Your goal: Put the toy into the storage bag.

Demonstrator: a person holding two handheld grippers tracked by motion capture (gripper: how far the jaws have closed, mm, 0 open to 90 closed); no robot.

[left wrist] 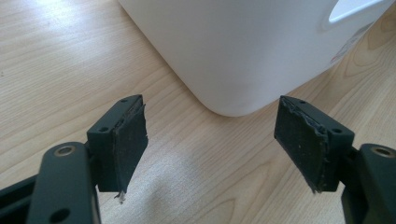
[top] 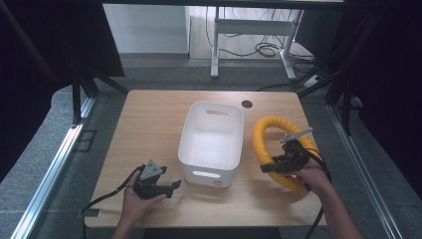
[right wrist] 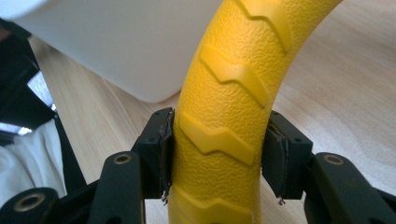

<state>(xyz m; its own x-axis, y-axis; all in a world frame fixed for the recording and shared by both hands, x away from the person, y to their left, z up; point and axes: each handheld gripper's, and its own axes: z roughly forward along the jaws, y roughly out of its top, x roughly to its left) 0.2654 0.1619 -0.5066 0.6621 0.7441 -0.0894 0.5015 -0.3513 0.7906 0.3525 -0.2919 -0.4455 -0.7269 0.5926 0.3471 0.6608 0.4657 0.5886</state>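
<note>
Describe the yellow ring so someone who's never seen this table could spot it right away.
Start at the white bin in the middle of the wooden table. Just to its right lies the yellow ring, clamped on its near side by the right gripper. It is the only brightly coloured thing there, textured with raised chevron ridges.

Setting: indoor lab or recording bay. Evidence: 1 small wooden table [top: 149, 124] on grey carpet [top: 45, 149], enclosed by black curtains [top: 388, 74] on a dark metal frame [top: 77, 99]. Beyond: a white desk frame [top: 249, 30] with loose cables [top: 266, 49] on the floor.
</note>
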